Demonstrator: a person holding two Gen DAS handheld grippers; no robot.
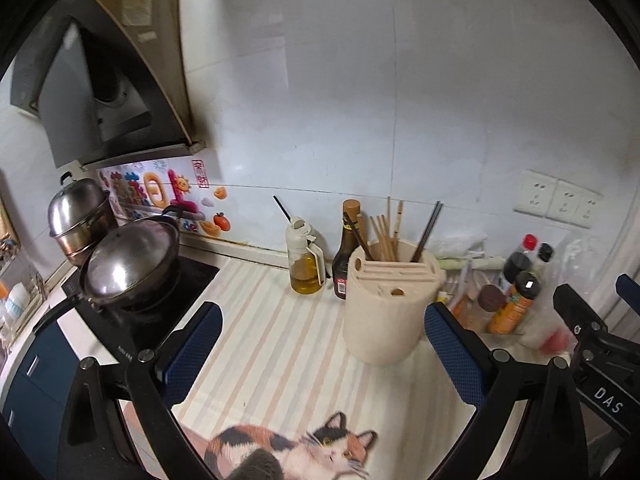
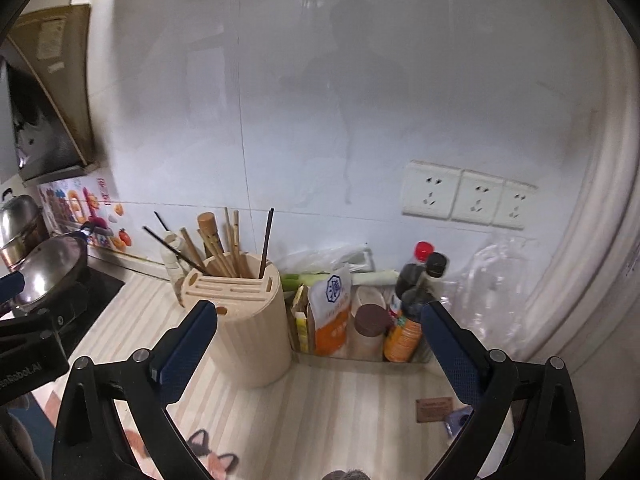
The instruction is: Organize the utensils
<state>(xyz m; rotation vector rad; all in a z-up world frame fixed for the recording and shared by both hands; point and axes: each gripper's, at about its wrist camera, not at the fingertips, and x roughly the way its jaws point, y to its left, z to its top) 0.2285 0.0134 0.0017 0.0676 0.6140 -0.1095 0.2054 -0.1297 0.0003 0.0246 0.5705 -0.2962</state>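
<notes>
Chopsticks point(image 1: 386, 236) are stood upright in holder point(image 1: 386, 312) for storage; left gripper point(image 1: 320, 356) and right gripper point(image 2: 320, 354) are spread wide, nothing held.

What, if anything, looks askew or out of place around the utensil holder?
Little stands out. In the utensil holder, one black chopstick leans far left while the wooden chopsticks stand nearly upright. Both grippers hang open and empty.

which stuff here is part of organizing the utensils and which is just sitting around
Belongs to the job:
- beige cylindrical utensil holder
- wooden chopsticks
- black chopsticks

Just lying about:
- clear oil dispenser
- dark sauce bottle
- lidded steel pan
- orange-white pouch
</notes>
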